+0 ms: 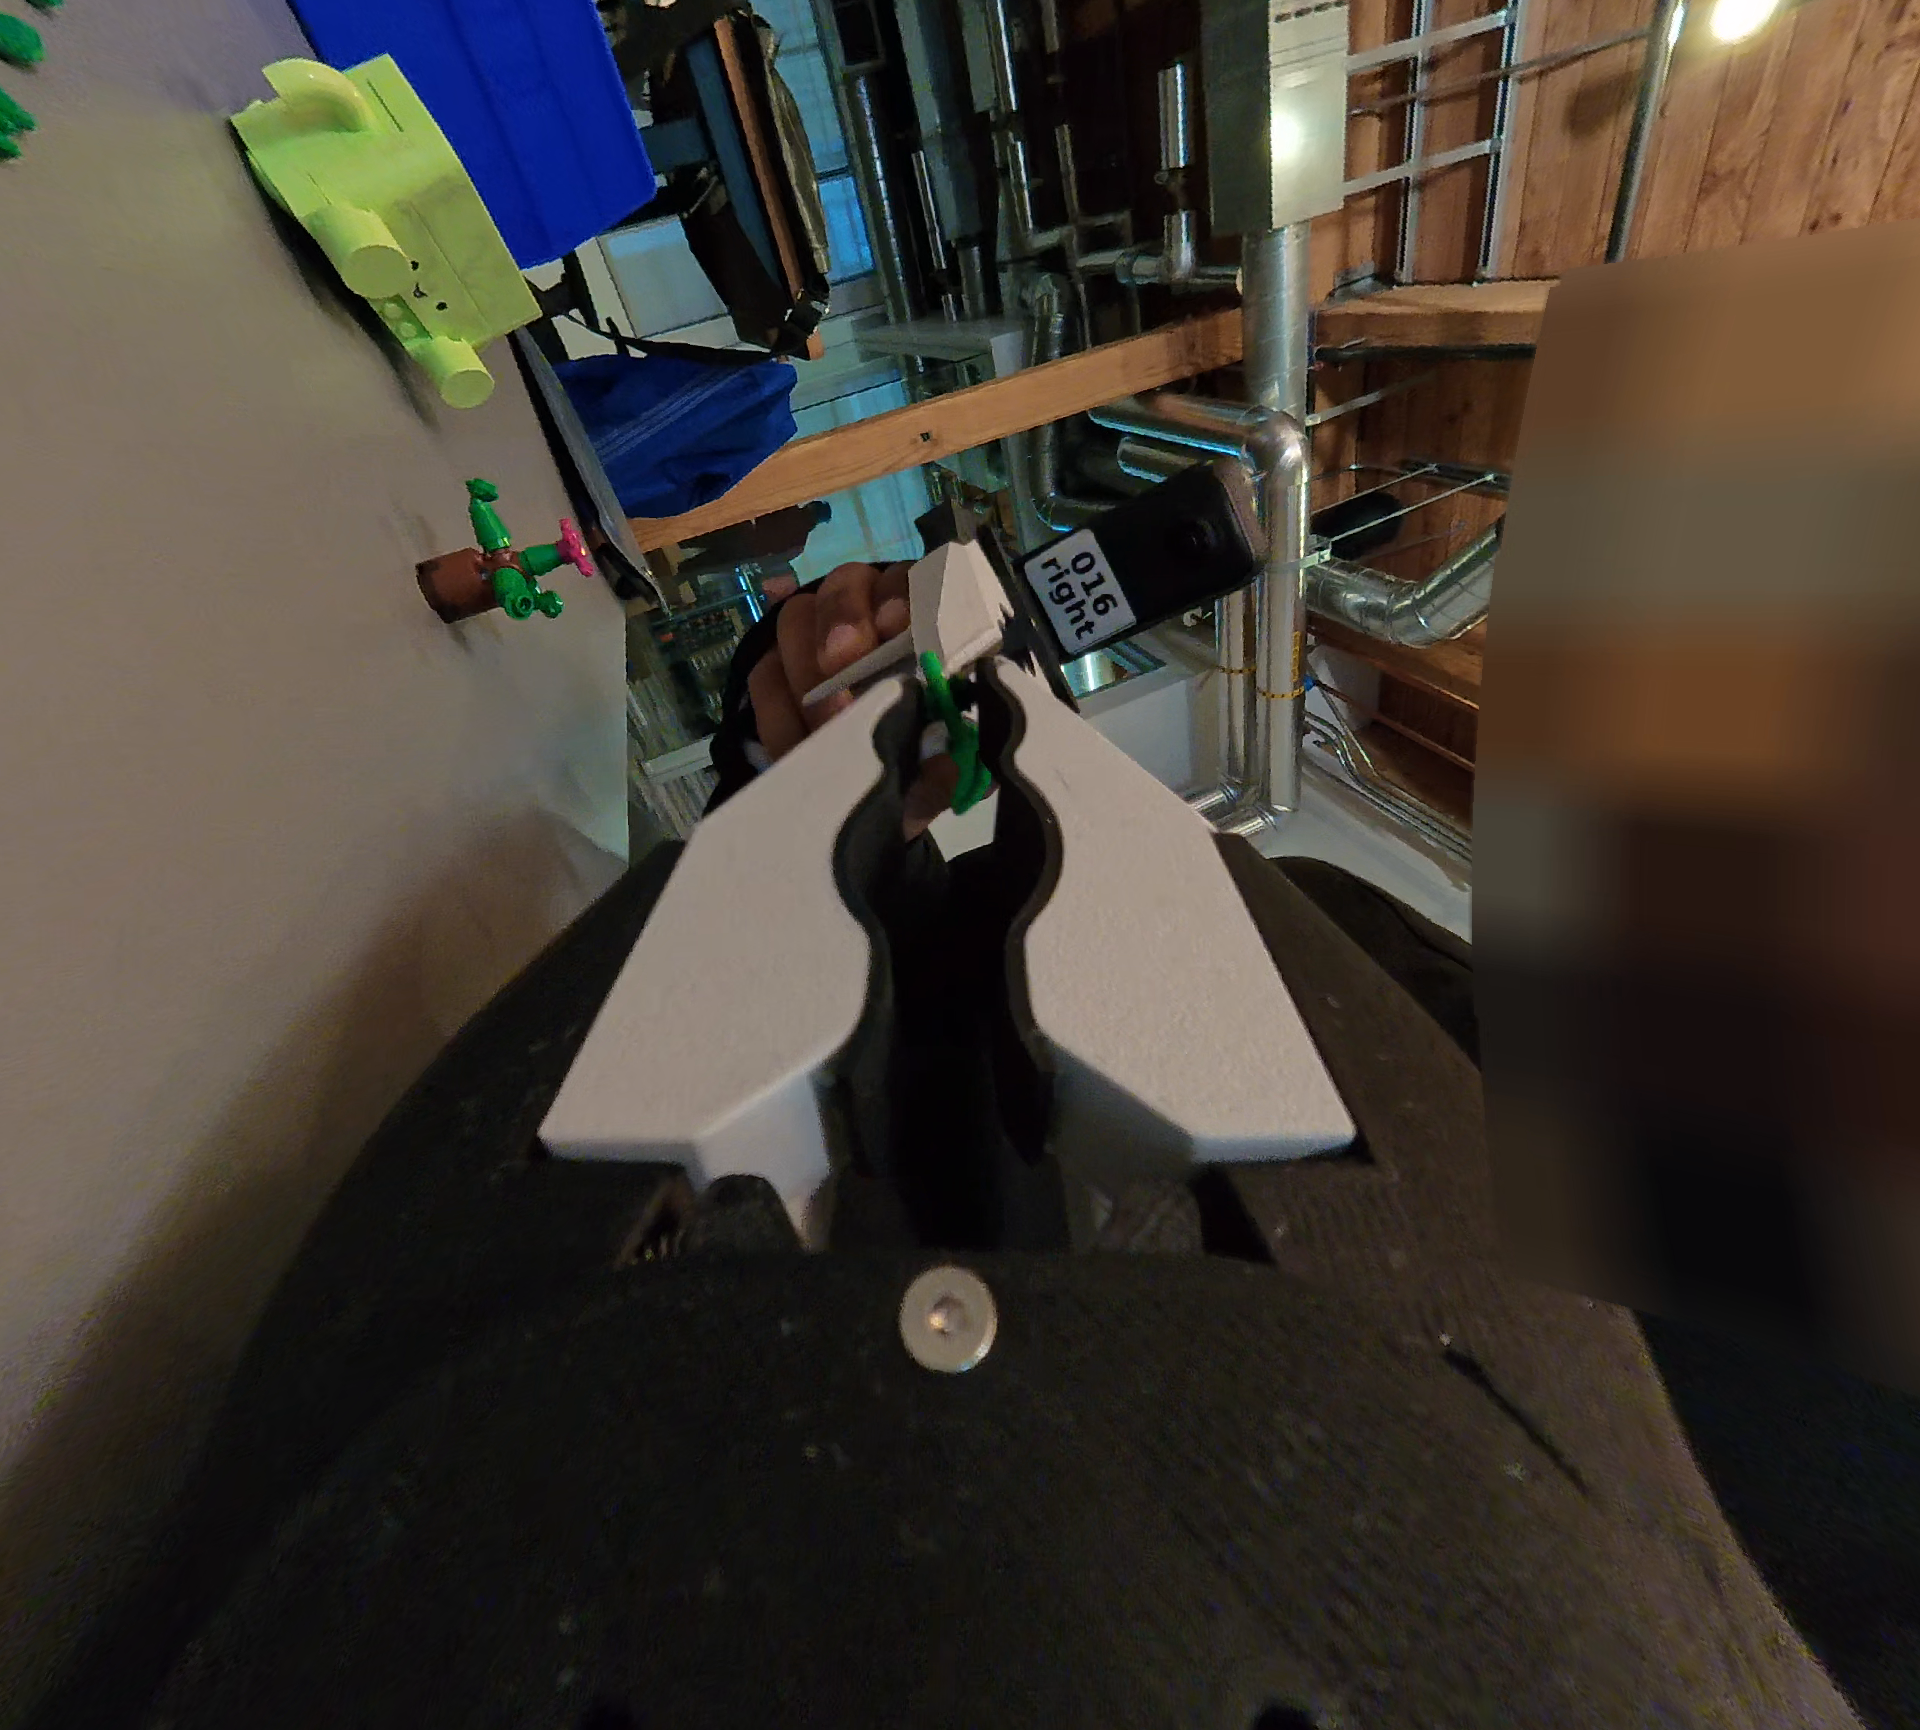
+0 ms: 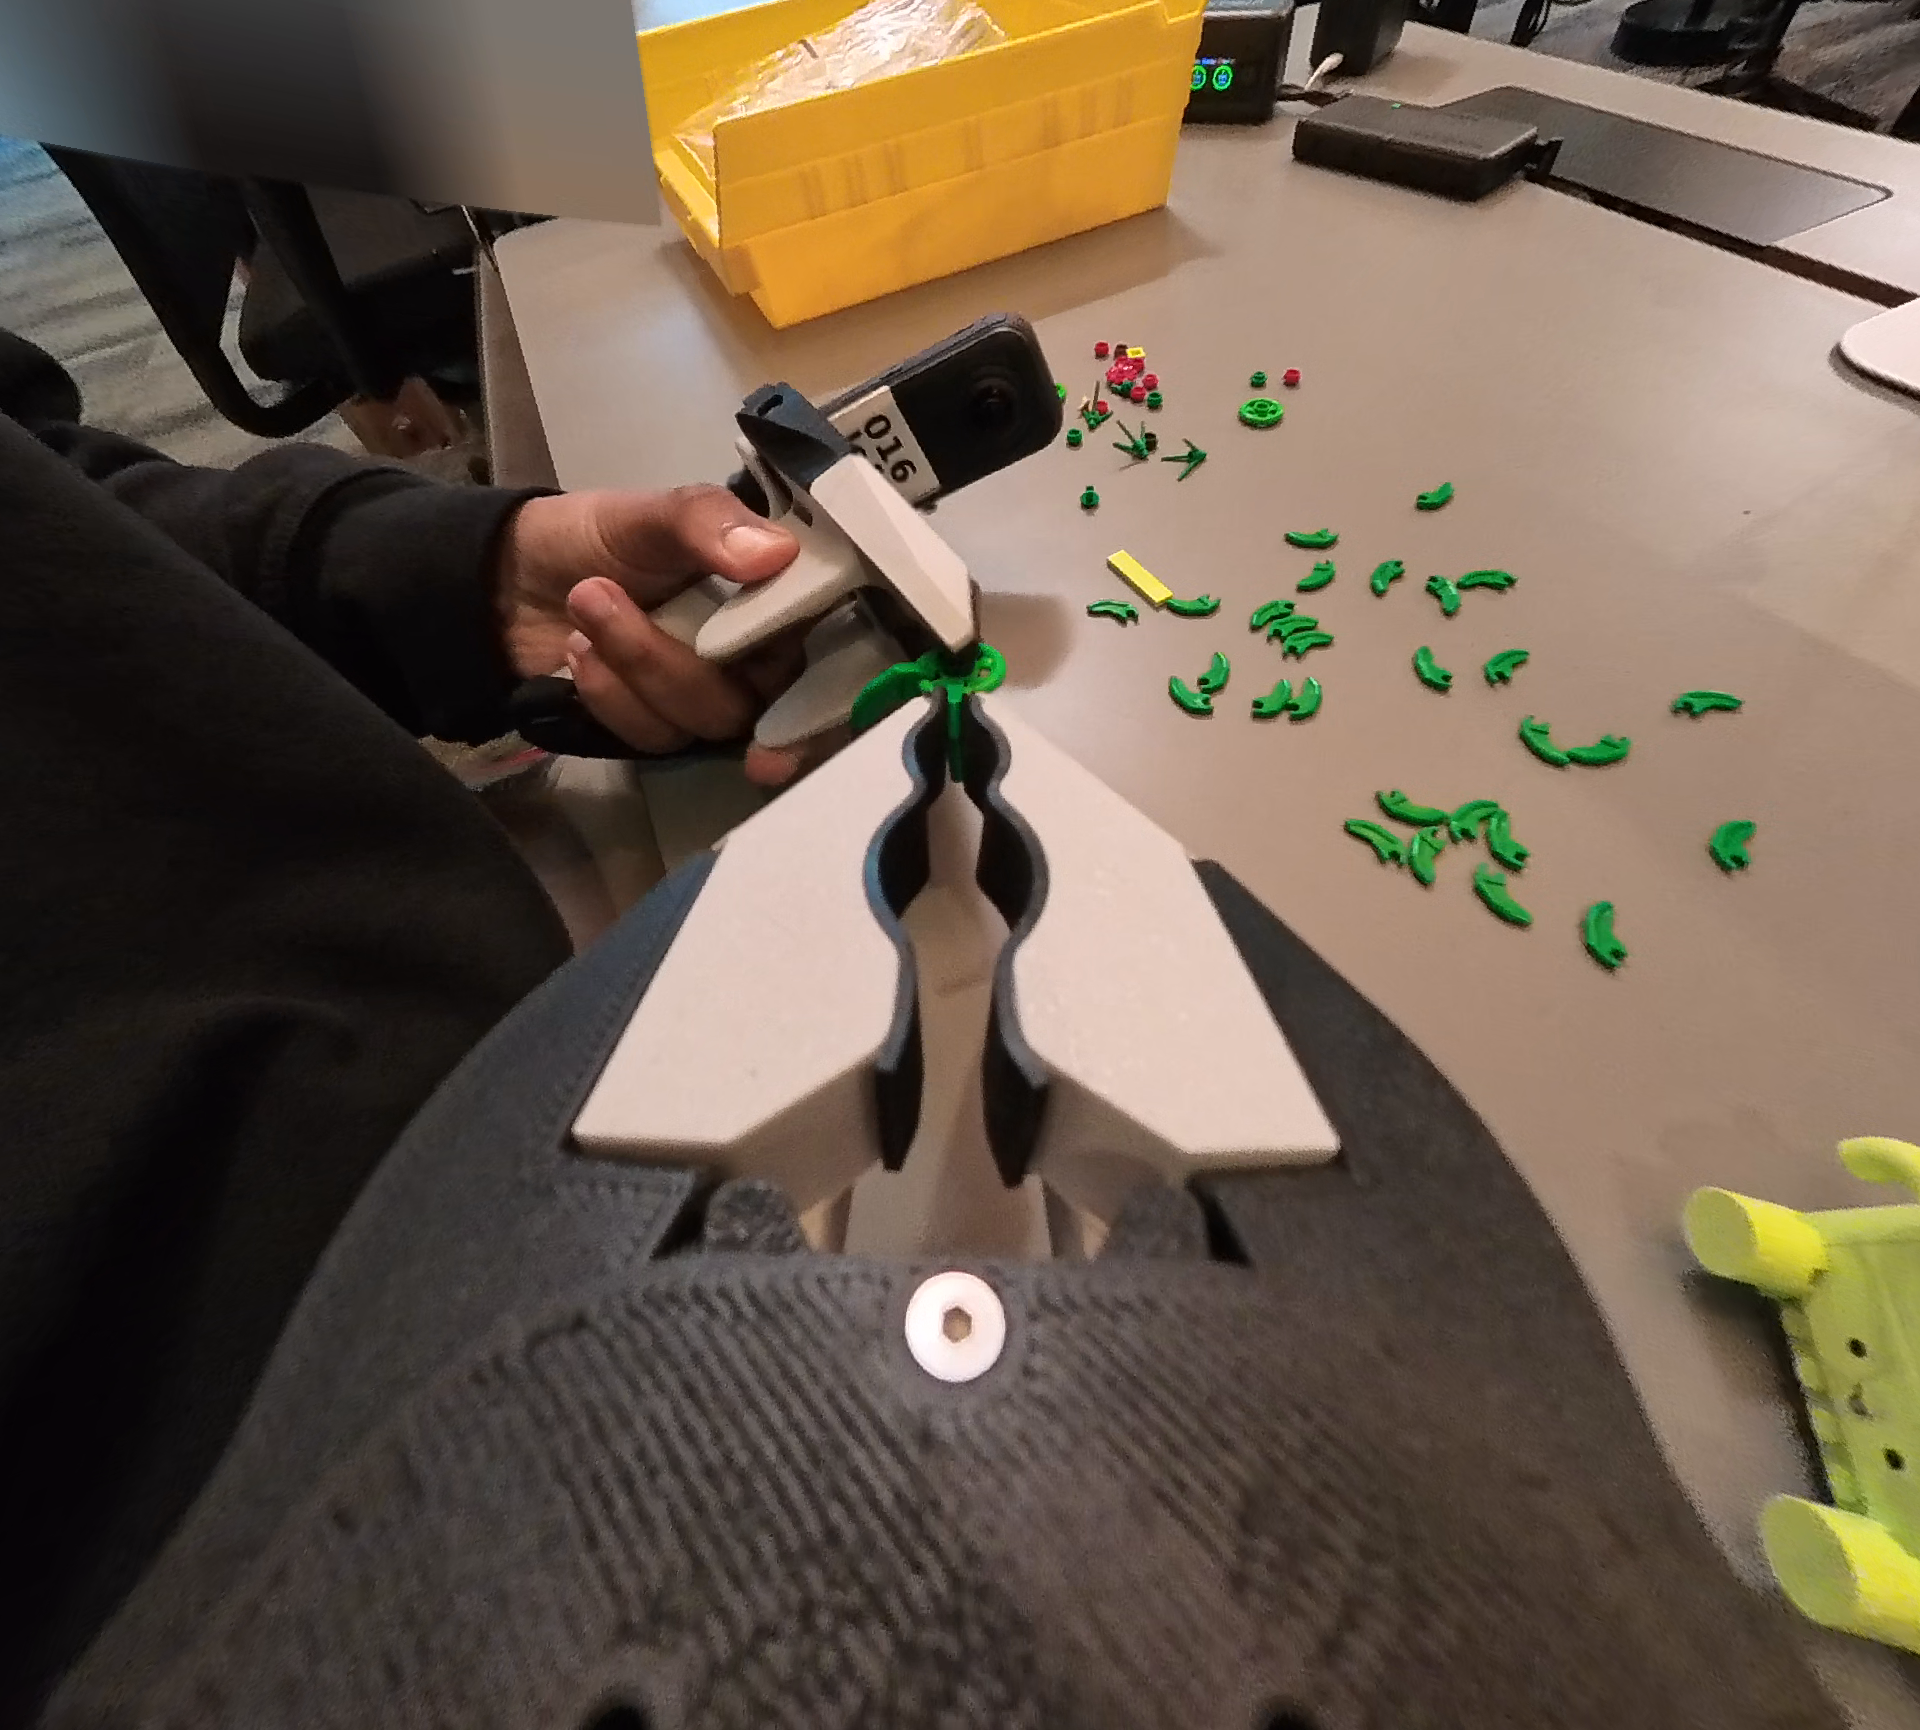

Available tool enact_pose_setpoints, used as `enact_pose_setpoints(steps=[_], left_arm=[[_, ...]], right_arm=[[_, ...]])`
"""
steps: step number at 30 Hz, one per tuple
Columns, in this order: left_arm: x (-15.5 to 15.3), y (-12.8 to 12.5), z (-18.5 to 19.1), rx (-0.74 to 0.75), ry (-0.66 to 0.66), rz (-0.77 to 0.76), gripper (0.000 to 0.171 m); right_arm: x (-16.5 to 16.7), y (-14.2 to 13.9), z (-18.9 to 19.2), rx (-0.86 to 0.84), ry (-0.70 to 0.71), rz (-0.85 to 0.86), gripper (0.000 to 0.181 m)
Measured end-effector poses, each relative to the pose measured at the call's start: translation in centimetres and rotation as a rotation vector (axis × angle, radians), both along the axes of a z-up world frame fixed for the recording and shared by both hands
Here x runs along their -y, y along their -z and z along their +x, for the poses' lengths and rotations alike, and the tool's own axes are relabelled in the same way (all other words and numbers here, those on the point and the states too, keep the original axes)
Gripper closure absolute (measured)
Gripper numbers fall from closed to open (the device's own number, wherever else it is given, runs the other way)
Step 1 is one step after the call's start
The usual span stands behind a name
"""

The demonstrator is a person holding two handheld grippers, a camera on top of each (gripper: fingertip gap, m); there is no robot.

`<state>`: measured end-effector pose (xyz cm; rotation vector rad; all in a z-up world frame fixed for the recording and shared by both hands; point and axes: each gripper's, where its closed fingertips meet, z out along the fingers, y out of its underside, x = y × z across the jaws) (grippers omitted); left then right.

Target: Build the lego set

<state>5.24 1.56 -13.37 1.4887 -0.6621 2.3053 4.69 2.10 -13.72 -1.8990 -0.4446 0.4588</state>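
Note:
My left gripper (image 1: 948,688) is shut on a small green leaf assembly (image 1: 954,740), held in the air off the table. My right gripper (image 2: 951,714) is shut on a thin green stem (image 2: 953,730) whose top meets the green leaf ring (image 2: 982,667). The two grippers meet tip to tip. The left gripper also shows in the right wrist view (image 2: 961,636), held by a hand (image 2: 623,579). The right gripper shows in the left wrist view (image 1: 966,631). A small built flower in a brown pot (image 1: 499,574) stands on the table.
Many loose green leaf pieces (image 2: 1455,745), small red pieces (image 2: 1127,371) and a yellow tile (image 2: 1140,577) lie on the grey table (image 2: 1351,309). A yellow bin (image 2: 914,122), black devices (image 2: 1413,142), a lime-green fixture (image 2: 1808,1368) and a blue bin (image 1: 436,18) also stand there. The grippers are tip to tip, or close to it. Both grippers' tips are roughly 20 cm from the yellow tile (image 2: 1140,577).

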Motion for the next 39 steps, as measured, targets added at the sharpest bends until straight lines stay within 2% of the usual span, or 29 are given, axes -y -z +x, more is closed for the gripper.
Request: enact_pose_setpoints(steps=[1,4,9,11,17,19,21,26,34,36,39], left_arm=[[0.0,0.1,0.0,-0.004,-0.002,0.007,0.153],[0.4,0.2,0.1,-0.011,0.008,0.031,0.162],[-1.1,0.2,-0.1,-0.014,-0.051,0.055,0.156],[-3.2,0.0,-0.5,-0.020,-0.136,0.139,0.151],[-10.5,-2.0,-4.3,0.021,-0.437,0.367,0.152],[-12.6,-1.6,-5.3,-0.020,-0.539,0.492,0.153],[-13.6,-0.3,-5.6,-0.097,-0.586,0.637,0.153],[-11.9,2.9,-3.7,-0.235,-0.524,0.913,0.151],[-10.1,7.6,0.1,-0.392,-0.393,1.669,0.144],[-10.1,8.4,0.8,-0.404,-0.360,1.789,0.144],[-10.4,9.2,1.7,-0.427,-0.322,1.867,0.144]], right_arm=[[0.0,-0.1,0.0,-0.006,0.004,0.004,0.181],[0.2,-0.1,0.0,-0.009,0.007,0.003,0.181],[0.2,0.1,0.4,-0.003,0.024,0.003,0.181],[0.3,0.1,0.5,-0.005,0.031,0.001,0.181],[1.1,1.1,-0.4,-0.005,0.034,-0.016,0.181],[1.3,1.8,-1.0,-0.003,0.031,-0.025,0.181],[1.3,2.5,-1.6,-0.026,0.024,-0.036,0.181],[1.0,4.3,-2.7,-0.110,0.026,-0.074,0.180],[0.8,5.0,-3.0,-0.137,0.042,-0.078,0.180],[0.9,5.2,-3.1,-0.112,0.044,-0.074,0.180],[1.0,5.7,-3.2,-0.079,0.047,-0.067,0.180]])
